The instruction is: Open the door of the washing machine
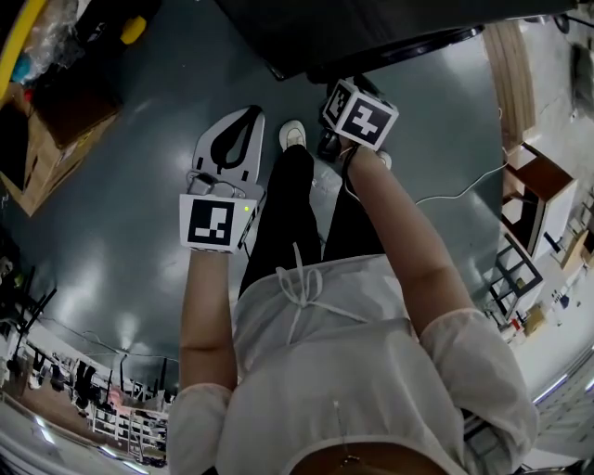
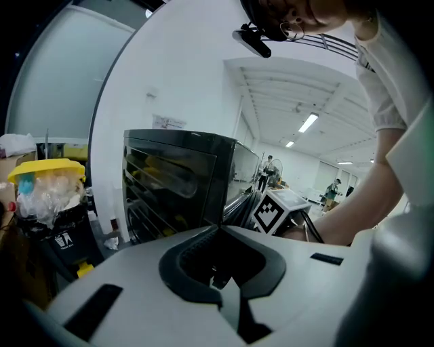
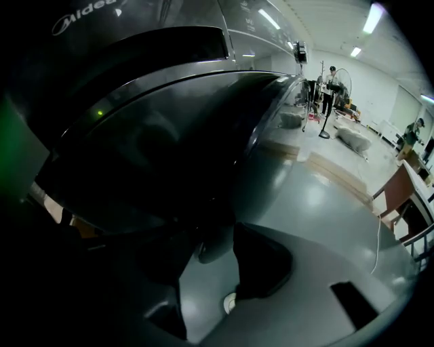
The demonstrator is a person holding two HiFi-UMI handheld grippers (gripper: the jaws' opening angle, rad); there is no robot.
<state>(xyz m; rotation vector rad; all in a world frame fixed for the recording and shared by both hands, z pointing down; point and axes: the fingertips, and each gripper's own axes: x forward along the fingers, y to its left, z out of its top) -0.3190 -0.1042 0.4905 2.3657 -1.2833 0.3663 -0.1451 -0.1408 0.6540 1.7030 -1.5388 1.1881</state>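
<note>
The washing machine [image 1: 371, 28] is a dark block at the top of the head view, standing on a grey floor. Its black, glossy round door [image 3: 169, 135] fills the right gripper view. My right gripper [image 3: 213, 254] is close under the door, and a dark rounded lip of the door hangs between its jaws. That spot is too dark to show whether both pads press on the lip. In the head view only the right gripper's marker cube [image 1: 360, 113] shows clearly. My left gripper [image 1: 246, 116] hovers to the left, shut and holding nothing [image 2: 218, 228], with the machine [image 2: 173, 179] ahead of it.
A cardboard box [image 1: 46, 130] sits at the left, and a bin with a yellow lid [image 2: 44, 186] stands beside the machine. At the right are a wooden cabinet [image 1: 534, 186] and a white cable [image 1: 455, 190] on the floor. People and a fan [image 3: 332, 81] are far behind.
</note>
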